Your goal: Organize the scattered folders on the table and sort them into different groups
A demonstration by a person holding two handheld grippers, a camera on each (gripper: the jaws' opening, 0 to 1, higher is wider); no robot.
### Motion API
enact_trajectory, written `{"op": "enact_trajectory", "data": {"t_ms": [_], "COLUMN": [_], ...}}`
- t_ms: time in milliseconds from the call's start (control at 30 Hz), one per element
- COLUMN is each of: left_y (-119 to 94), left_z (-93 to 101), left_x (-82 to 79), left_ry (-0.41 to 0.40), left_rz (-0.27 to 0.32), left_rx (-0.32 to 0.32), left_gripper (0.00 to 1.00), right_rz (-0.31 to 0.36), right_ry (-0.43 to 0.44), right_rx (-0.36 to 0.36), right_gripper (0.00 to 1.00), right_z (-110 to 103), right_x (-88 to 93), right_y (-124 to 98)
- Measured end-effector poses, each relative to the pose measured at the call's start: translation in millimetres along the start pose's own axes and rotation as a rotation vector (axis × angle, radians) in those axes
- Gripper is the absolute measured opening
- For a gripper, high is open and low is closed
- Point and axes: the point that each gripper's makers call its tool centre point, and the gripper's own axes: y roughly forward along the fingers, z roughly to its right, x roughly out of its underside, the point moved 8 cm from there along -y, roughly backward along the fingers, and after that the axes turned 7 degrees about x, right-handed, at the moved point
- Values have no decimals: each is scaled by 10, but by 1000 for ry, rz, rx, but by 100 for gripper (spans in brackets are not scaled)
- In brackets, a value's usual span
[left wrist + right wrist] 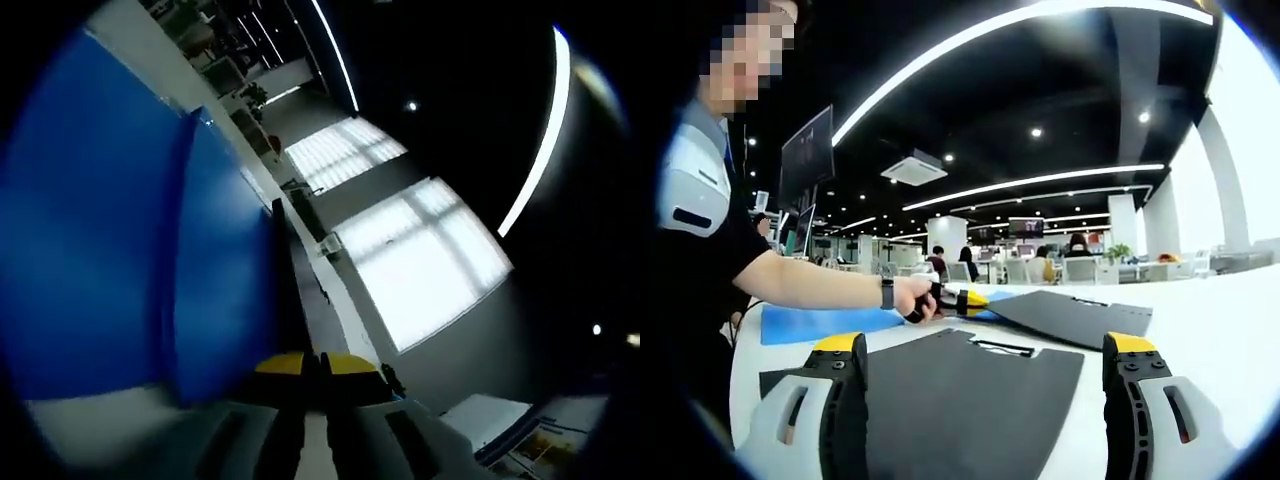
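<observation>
A black folder (960, 400) with a clip lies flat on the white table (1200, 330), right in front of my right gripper (985, 348), whose jaws stand wide open either side of it and hold nothing. Behind it, a second black folder (1070, 315) lies tilted over a blue folder (815, 322). A hand holds my left gripper (962, 298) at that folder's near corner. In the left gripper view, the left gripper (318, 366) has its yellow tips pressed together on the thin edge of the black folder (290, 270), with the blue folder (120, 240) broad beside it.
A person in a black shirt (700, 260) stands at the table's left end, arm stretched over the blue folder. Printed papers (520, 440) lie at one corner. Office desks, chairs and seated people (1040, 268) are far behind the table.
</observation>
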Motion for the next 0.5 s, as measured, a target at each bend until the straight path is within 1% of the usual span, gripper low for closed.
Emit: {"op": "enact_trajectory", "data": {"t_ms": [100,133,200,267,333,367,400,433,467,500], "left_y": [-12,-26,-50,-49,-43,-40,-40,-45,-50,-48], "left_z": [27,40,68,111,138,152,154,162,170,170], "left_x": [34,49,87,99,98,98,98,108,117,129], "left_ry": [-57,-93,-103,-99,-105,-107,-108,-112,-116,-130], "left_rz": [35,57,78,85,97,103,104,108,113,123], "left_rx": [40,60,69,74,85,90,91,94,96,100], "left_gripper": [6,6,6,5,5,5,5,5,5,5], "right_rz": [-17,-45,-64,-82,-56,-49,-48,-86,-80,-110], "right_ry": [2,-7,-28,-30,-33,-13,2,163,240,255], "right_rx": [1,30,39,34,45,53,61,111,113,126], "right_gripper": [97,97,97,96,90,88,84,81,76,73], "right_z": [6,41,58,77,149,201,222,352,402,456], "right_x": [19,39,44,37,-45,-87,-98,-118,-125,-93], "right_y": [25,51,90,129,241,317,344,501,602,689]}}
